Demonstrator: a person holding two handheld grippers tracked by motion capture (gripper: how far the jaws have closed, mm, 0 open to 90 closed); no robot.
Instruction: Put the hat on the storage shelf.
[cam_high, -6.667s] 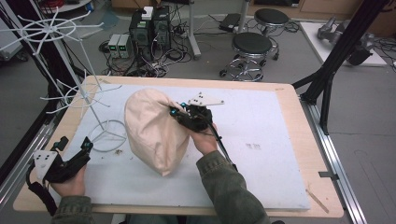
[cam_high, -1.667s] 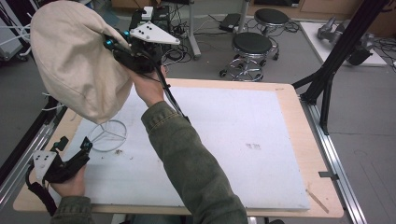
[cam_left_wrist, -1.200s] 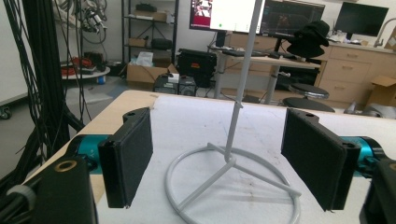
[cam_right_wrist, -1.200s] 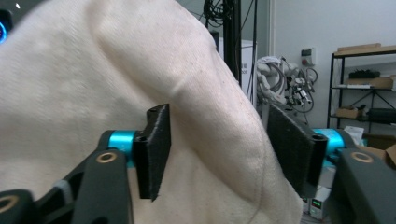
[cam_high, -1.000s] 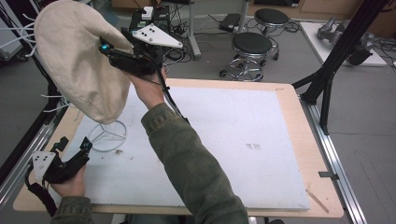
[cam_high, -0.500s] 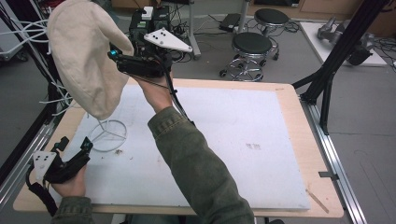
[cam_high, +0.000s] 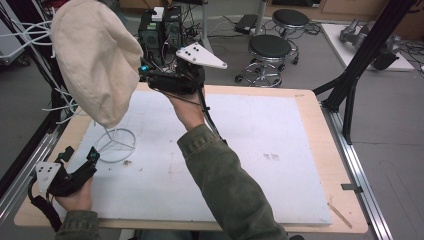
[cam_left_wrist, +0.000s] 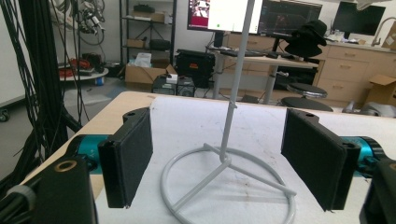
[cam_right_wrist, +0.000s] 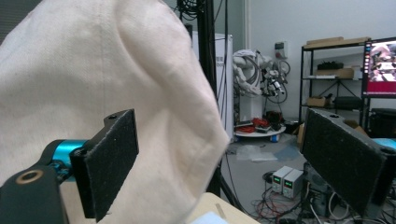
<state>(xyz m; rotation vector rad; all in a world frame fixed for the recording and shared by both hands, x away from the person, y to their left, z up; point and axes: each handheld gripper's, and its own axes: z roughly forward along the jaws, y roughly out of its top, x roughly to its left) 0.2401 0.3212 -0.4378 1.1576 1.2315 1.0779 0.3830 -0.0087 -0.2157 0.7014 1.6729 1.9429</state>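
Forearm in an olive sleeve reaches up and away from the person, lifting the right claw well above the worktop, level with the lower half of a cream cloth hat. The hat hangs high on the white wire stand at the worktop's far left corner. In the right claw's own view its two black jaws stand wide apart, having just been opening; the hat's soft, wrinkled fabric bulges close behind the left jaw, and neither pad presses on it. Whether cloth still brushes that jaw I cannot tell. A grey three-cornered plate sits on top of this claw.

The left hand rests low at the near left edge of the worktop, its claw pointing at the stand's round base. From the left gripper view, the jaws are spread wide to either side of the stand, touching nothing: a thin painted metal ring with spokes meeting at a slim upright pole.

The worktop is a pale wooden board covered by a white, lightly soiled mat.
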